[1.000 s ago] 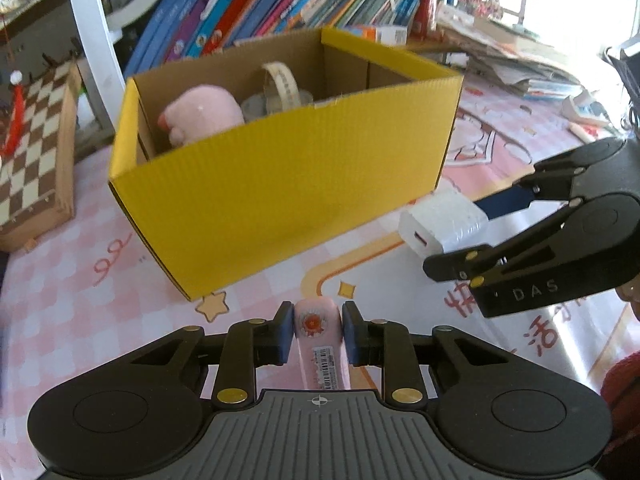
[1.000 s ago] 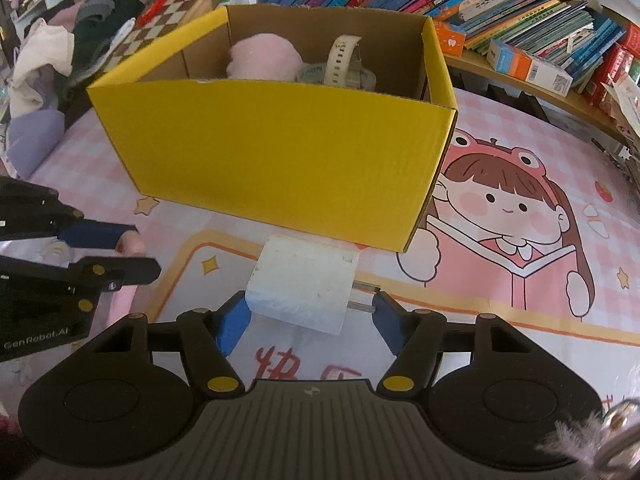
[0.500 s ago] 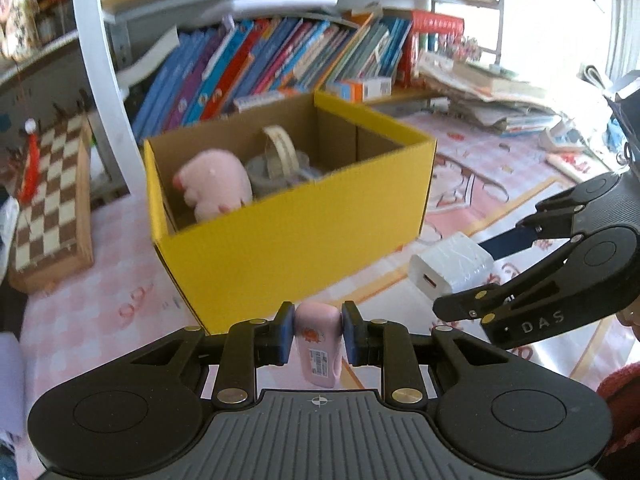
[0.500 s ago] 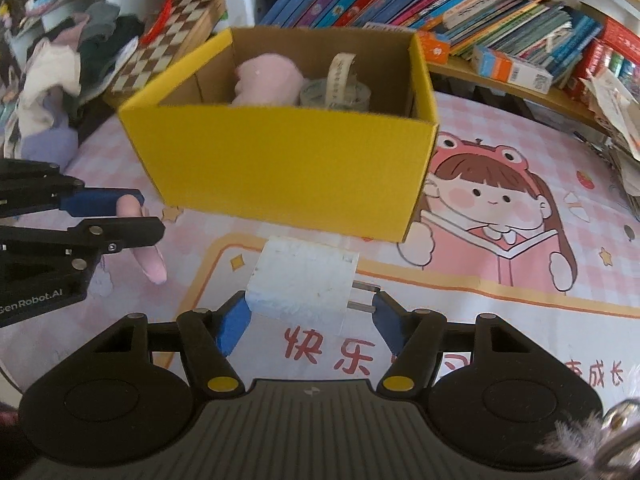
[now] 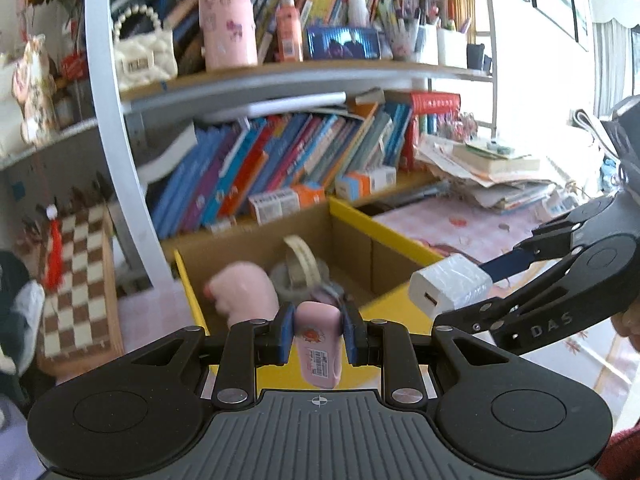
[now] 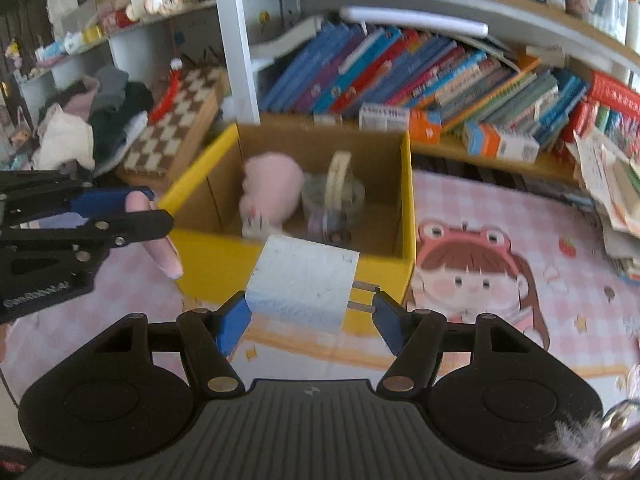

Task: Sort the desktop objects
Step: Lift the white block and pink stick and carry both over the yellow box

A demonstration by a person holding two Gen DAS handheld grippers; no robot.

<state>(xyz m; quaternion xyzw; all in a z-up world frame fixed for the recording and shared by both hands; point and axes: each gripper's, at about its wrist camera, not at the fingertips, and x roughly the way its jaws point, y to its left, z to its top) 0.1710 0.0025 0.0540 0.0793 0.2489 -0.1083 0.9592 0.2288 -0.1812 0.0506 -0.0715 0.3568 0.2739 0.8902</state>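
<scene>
Here, the left hand-held gripper (image 5: 316, 334) is clenched on a small pink item (image 5: 318, 342) with a barcode label and an orange mark on its face, the blue pads pressing it from both sides so that it hangs tilted between them, lifted off the desk. Just ahead of this hand-held gripper and a little below it sits the yellow cardboard box (image 5: 390, 234), open at the top; inside lie a pink plush toy (image 5: 244, 290) on the left and a roll of tape (image 5: 302, 264) standing beside a blurred clear thing on the right. The right hand-held gripper (image 6: 308, 314) grasps a white charger plug (image 6: 302, 282), one blue pad against its flat back and the other at the tips of its two metal prongs (image 6: 362, 294). The plug is held in the air just in front of the box's near yellow wall (image 6: 216, 264), at about the height of the rim. In the right wrist view the left hand-held gripper appears to the left of the box, the pink item poking down past its fingers. Beyond the box stands a shelf of leaning books (image 6: 400, 74), with a chessboard (image 6: 180, 120) to the left. To the right of the right hand-held gripper, the desk (image 6: 560, 280) carries a pink checked mat printed with a cartoon girl (image 6: 472, 272).
</scene>
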